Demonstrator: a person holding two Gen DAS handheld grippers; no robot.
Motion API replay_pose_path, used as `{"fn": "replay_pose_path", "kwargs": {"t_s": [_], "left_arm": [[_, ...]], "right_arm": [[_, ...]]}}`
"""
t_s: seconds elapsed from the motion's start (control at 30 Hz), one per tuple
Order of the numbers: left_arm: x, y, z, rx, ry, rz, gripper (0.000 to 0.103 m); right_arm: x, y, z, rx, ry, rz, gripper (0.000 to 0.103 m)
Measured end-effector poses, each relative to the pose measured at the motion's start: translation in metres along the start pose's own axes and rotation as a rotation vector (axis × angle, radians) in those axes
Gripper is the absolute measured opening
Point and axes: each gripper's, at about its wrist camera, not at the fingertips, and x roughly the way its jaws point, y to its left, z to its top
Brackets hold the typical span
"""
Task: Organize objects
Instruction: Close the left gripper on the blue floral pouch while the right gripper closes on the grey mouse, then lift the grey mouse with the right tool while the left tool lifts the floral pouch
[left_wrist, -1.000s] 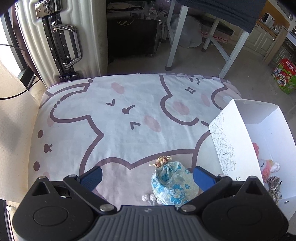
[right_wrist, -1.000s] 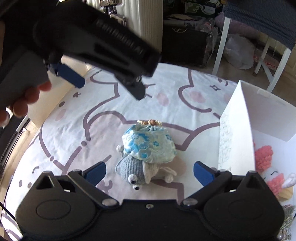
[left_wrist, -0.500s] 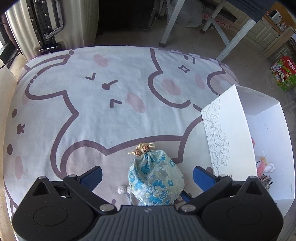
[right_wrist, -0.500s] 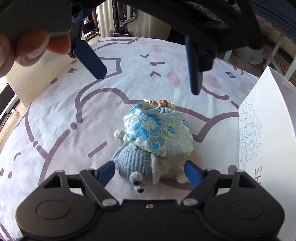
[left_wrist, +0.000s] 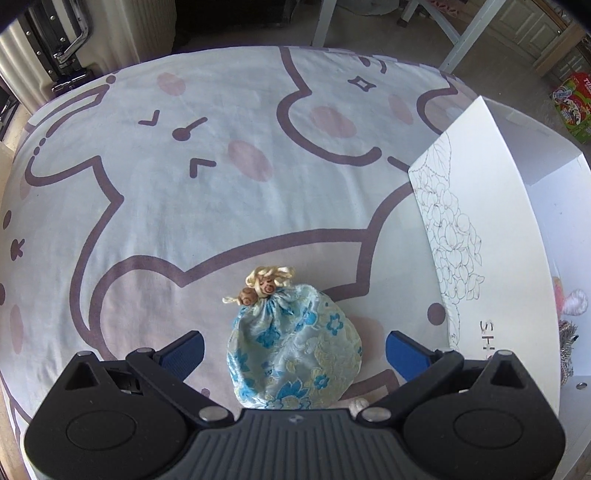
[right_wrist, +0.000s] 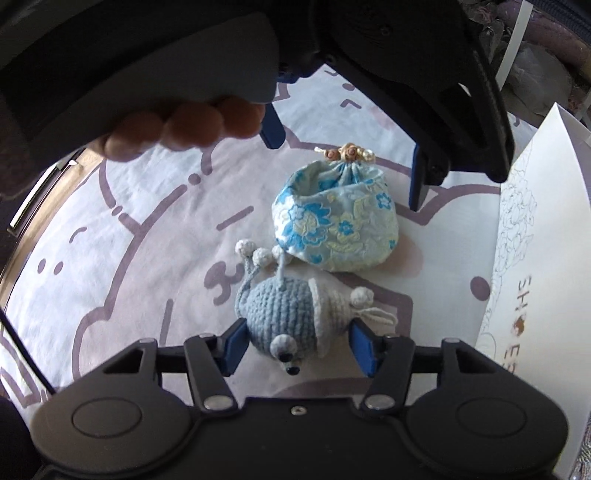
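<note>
Right gripper (right_wrist: 293, 347): fingers have just been closing and now bracket the crocheted blue toy (right_wrist: 291, 317). The left pad looks to be at the yarn; a sliver of gap shows at the right pad, so the toy is straddled, not yet clamped.

Left gripper (left_wrist: 293, 350): fingers spread wide to either side of the brocade pouch (left_wrist: 293, 354), clear of the cloth on both flanks. Released, holding nothing.

Pouch and toy lie touching on the cartoon-print bed cover (left_wrist: 147, 206); the pouch's lower edge overlaps the toy's antenna bobbles (right_wrist: 258, 253). The person's hand (right_wrist: 184, 127) grips the left tool overhead in the right wrist view.

Step in hand, as judged: a two-handed pick, one item per gripper, bound for the white box (left_wrist: 491, 258) just beside them, which already holds soft toys.

Next move calls for finishing the right squeeze on the toy's body, and sinking the left fingers before closing on the pouch.

Room: open bed cover to the far side and left. The box's near wall stands close on the right, so any lift must clear that edge. The two tools crowd each other above the pair.
</note>
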Motion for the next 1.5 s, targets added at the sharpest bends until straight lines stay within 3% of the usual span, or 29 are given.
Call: {"fn": "replay_pose_path", "kwargs": {"t_s": [0.3, 0.57, 0.8, 0.93, 1.2, 1.5], "left_arm": [[0.031, -0.024, -0.006, 0.034, 0.042, 0.073, 0.103], [0.045, -0.025, -0.013, 0.056, 0.013, 0.162, 0.102], [0.046, -0.009, -0.017, 0.021, 0.0, 0.128, 0.099], [0.038, -0.011, -0.017, 0.047, -0.012, 0.121, 0.086], [0.017, -0.002, -0.018, 0.044, -0.05, 0.119, 0.085], [-0.054, 0.005, -0.017, 0.01, -0.18, 0.073, 0.085]], "right_arm": [[-0.01, -0.009, -0.018, -0.022, 0.034, 0.006, 0.06], [-0.013, -0.012, -0.021, -0.012, 0.045, 0.018, 0.06], [-0.014, -0.012, -0.023, -0.01, 0.048, 0.022, 0.06], [-0.016, -0.015, -0.026, -0.009, 0.048, 0.025, 0.06], [-0.028, -0.013, -0.018, 0.017, 0.009, 0.023, 0.06], [-0.047, -0.029, 0.005, 0.069, -0.076, 0.005, 0.06]]}}
